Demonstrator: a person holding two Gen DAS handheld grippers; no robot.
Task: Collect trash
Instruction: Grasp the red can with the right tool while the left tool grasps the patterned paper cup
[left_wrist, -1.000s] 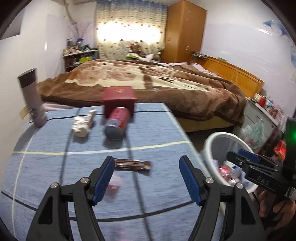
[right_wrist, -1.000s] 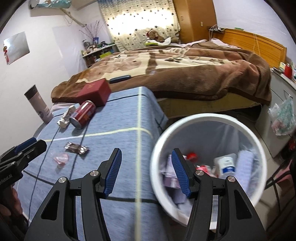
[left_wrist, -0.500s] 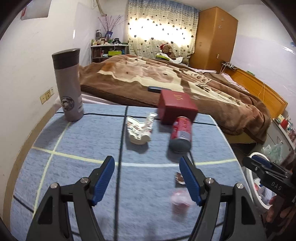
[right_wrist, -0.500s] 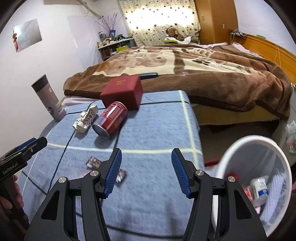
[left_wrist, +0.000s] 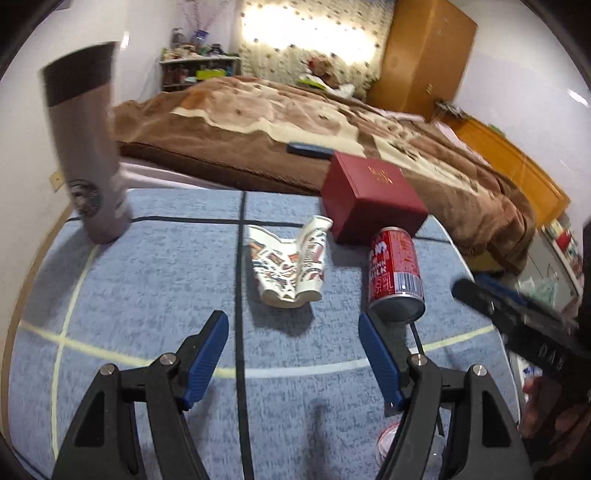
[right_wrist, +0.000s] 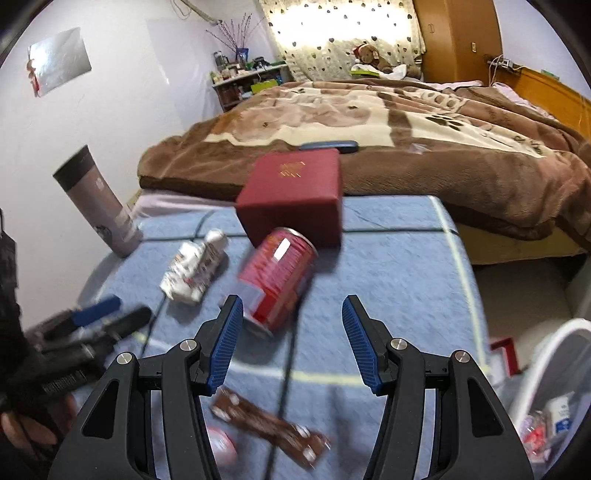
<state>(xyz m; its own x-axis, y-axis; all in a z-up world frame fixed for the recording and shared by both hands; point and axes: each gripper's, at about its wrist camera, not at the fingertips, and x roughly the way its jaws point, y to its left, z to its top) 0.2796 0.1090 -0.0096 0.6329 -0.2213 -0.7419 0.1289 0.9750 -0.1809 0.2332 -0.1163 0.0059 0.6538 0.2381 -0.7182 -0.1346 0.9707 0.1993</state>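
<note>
Two pieces of trash sit in front of us on the blue table (left_wrist: 147, 295): a crushed cup (left_wrist: 290, 264) and a red can (left_wrist: 395, 271) lying on its side, just beside a red box (left_wrist: 373, 197). A brown wrapper (right_wrist: 269, 424) and a small pink scrap (right_wrist: 221, 445) lie closer in, under the right gripper (right_wrist: 291, 339). The bin (right_wrist: 546, 354) stands off the table's right edge with trash already in it.

We judge the cup light and soft; it should flatten further under a squeeze, so we would pinch it across its folded middle. The can looks empty and light but is smooth, round and free to roll, so we would close across its body at mid-length, square to its axis. The wrapper is thin and flat on the cloth, the hardest to get a finger under.

Both grippers are empty with fingers spread wide. The left gripper (left_wrist: 293, 350) lines up on the cup; the right faces the can.

Compared with a second ago, both cameras have swung from the bin and the table's near part toward the far end: the cup and can are much closer, the tumbler (left_wrist: 86, 147) looms at left, and the bin has slid to the edge of the right view.
</note>
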